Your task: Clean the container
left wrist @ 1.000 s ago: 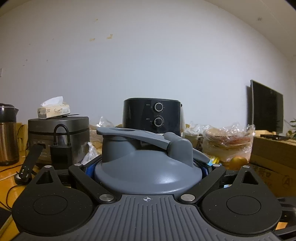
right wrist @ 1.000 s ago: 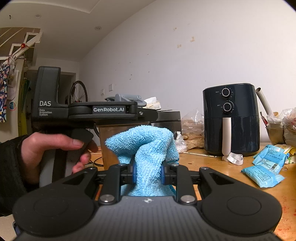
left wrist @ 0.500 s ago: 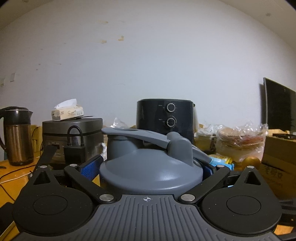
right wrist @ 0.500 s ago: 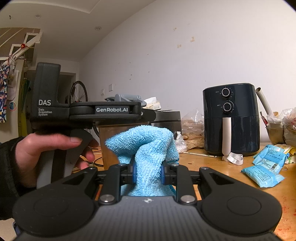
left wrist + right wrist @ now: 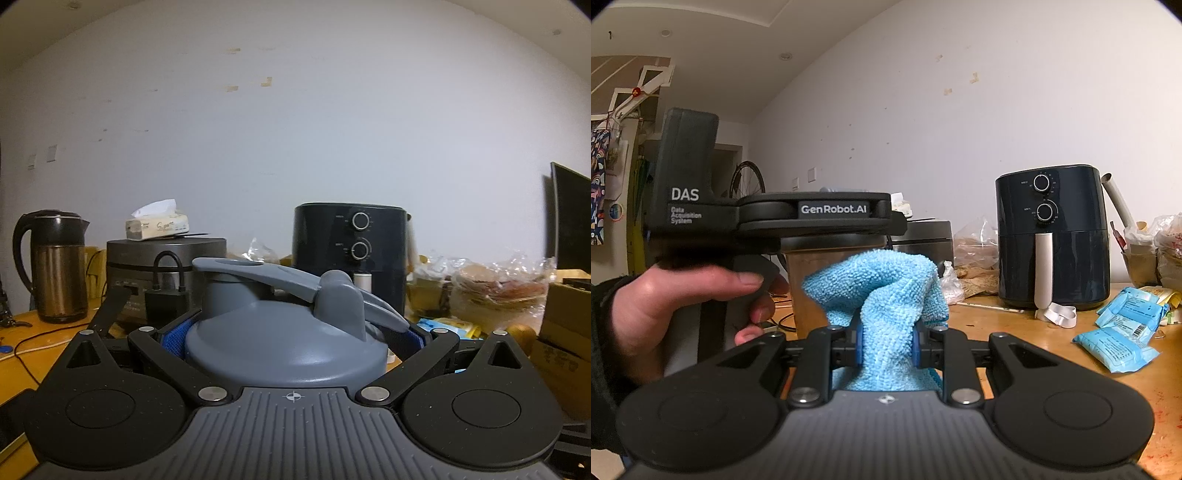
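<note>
So the left tool (image 5: 293, 332) is clamped around a container (image 5: 284, 354) with a smooth matte grey plastic lid, domed, with a flip cap and a loop handle on top; the blue pads (image 5: 173, 338) press its sides, and what's inside can't be seen. From the right wrist view the container's brownish body (image 5: 827, 280) sits under the left tool (image 5: 812, 214), which reads "DAS Data Acquisition System" and "GenRobot.AI", with a hand (image 5: 665, 306) wrapped round its grip. The right tool (image 5: 885, 345) is clenched on a fluffy light blue microfibre cloth (image 5: 882, 295), bunched up just in front of the container. Further back on the wooden worktop (image 5: 1015, 328): a glossy dark air fryer (image 5: 1051, 236) with two dials and a pale handle, a boxy grey cooker (image 5: 166, 258) with a tissue pack (image 5: 157, 223) on top, a brown metal kettle (image 5: 53, 266) near the left edge, and crinkly blue packets (image 5: 1119, 332) near the right edge, print too small to read.
</note>
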The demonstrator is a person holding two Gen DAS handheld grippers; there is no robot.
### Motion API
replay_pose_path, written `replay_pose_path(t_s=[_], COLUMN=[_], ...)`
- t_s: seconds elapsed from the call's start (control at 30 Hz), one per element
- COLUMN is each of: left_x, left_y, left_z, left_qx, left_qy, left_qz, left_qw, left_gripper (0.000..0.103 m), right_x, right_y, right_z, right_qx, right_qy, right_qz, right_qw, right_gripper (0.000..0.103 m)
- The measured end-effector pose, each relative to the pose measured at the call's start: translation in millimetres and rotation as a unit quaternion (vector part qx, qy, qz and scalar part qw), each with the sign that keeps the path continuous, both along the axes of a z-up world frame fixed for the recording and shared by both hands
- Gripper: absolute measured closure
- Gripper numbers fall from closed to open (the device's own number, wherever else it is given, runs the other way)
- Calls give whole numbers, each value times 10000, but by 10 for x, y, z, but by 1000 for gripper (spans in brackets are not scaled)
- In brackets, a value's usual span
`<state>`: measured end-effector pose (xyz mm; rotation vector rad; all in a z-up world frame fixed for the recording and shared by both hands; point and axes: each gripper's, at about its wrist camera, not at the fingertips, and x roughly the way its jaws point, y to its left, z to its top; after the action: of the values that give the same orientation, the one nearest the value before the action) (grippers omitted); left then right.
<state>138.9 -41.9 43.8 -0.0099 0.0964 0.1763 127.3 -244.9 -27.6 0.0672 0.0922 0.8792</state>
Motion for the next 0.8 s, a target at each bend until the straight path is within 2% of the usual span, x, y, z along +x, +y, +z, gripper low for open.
replay_pose_path(t_s=[0.3, 0.33, 0.53, 0.8], left_x=[19, 19, 7, -1], left_y=[-27, -24, -5, 62], left_z=[2, 2, -2, -25], left_qx=[2, 2, 27, 66], left_qy=[81, 85, 61, -9], left_qz=[310, 310, 223, -164], left_qw=[9995, 9995, 9997, 9998], left_gripper=[1, 8, 8, 8], right_x=[18, 14, 19, 5], right_y=[3, 4, -1, -14], right_z=[-7, -6, -4, -13], right_qx=[14, 13, 19, 23], right_qy=[3, 2, 3, -3], right_qz=[7, 9, 9, 17], right_qw=[10000, 10000, 10000, 10000], right_gripper=[82, 82, 82, 81])
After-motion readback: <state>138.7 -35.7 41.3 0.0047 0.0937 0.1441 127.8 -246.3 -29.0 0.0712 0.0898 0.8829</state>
